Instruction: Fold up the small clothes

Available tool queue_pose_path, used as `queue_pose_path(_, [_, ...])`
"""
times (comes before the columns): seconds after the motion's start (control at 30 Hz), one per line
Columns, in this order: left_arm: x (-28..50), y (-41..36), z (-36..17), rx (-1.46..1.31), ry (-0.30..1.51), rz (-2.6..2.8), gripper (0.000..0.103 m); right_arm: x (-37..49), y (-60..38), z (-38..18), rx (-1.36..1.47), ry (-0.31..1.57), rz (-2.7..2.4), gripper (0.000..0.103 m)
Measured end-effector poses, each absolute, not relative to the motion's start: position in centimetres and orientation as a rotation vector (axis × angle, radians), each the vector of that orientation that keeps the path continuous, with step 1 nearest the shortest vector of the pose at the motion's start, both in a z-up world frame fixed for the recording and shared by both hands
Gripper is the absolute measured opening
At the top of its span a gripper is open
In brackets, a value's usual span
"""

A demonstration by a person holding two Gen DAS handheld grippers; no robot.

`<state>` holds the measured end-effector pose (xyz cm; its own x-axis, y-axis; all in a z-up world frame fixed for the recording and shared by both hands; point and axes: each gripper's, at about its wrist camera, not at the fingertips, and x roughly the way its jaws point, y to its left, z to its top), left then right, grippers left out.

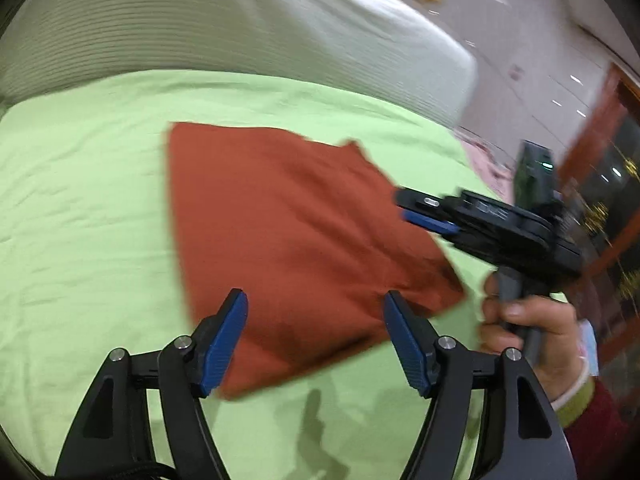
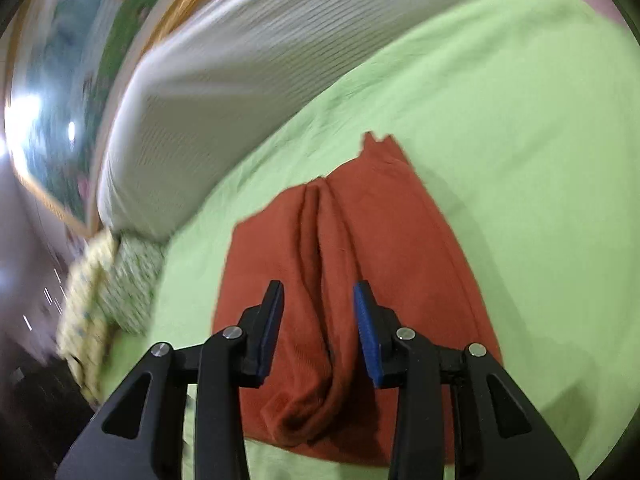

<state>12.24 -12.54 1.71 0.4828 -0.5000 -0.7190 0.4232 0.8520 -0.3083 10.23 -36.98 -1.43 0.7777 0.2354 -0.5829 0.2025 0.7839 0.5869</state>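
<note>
Both grippers stand open and empty above the cloth. My left gripper [image 1: 316,336] has its blue-padded jaws spread wide, framing the near edge of the rust-red folded knit garment [image 1: 296,236] without pressing on it. My right gripper [image 2: 319,328] is parted more narrowly, its jaws hanging over a raised lengthwise ridge of the same garment [image 2: 360,256], apparently clear of the fabric; in the left wrist view it appears side-on, held by my right hand [image 1: 528,332] at the cloth's right edge. No earlier view is given.

The garment lies near the middle of the pale green bedsheet [image 1: 80,208], already doubled into a rough four-sided shape, with a white ribbed quilt [image 1: 200,24] beyond it. I judge it light, soft and limp: it will sag from any single grip and bunch readily, as the ridge suggests. Best hold, in my judgement: two corners of one edge, pinched through all layers, one per gripper.
</note>
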Motion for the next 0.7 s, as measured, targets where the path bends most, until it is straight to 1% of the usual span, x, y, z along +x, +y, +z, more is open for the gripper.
queue_pose_path(0.1, [14.7, -10.4, 0.2, -0.138, 0.971, -0.44, 0.072, 13.1, -35.5, -0.6, 0.527, 0.754, 0.014, 0.038])
queue_pose_path(0.2, [16.6, -8.3, -1.2, -0.205, 1.015, -0.372, 0.072, 15.0, -33.8, 0.4, 0.412, 0.767, 0.073, 0.038])
queue_pose_path(0.33, [19.1, -8.0, -3.0, -0.217, 1.069, -0.31, 0.072, 17.8, -32.8, -0.8, 0.348, 0.873, 0.072, 0.038])
queue_pose_path(0.4, [19.6, -8.1, -3.8, -0.243, 1.094, -0.308, 0.075, 19.0, -32.5, -2.0, 0.338, 0.934, 0.071, 0.038])
queue_pose_path(0.47, [20.0, -8.2, -4.1, -0.268, 1.103, -0.309, 0.076, 19.7, -32.1, -3.1, 0.324, 0.977, 0.08, 0.037])
queue_pose_path(0.5, [20.2, -8.6, -4.4, -0.265, 1.104, -0.307, 0.078, 19.8, -31.9, -3.5, 0.32, 0.988, 0.077, 0.036])
queue_pose_path(0.53, [20.4, -8.7, -4.7, -0.258, 1.108, -0.301, 0.079, 19.9, -31.8, -3.7, 0.314, 0.991, 0.075, 0.023])
queue_pose_path(0.57, [20.4, -7.5, -4.6, -0.257, 1.11, -0.3, 0.079, 19.9, -31.8, -3.9, 0.316, 0.993, 0.084, 0.009])
queue_pose_path(0.7, [20.6, -8.8, -3.7, -0.244, 1.112, -0.328, 0.079, 18.9, -32.2, -2.2, 0.327, 0.926, 0.069, 0.007])
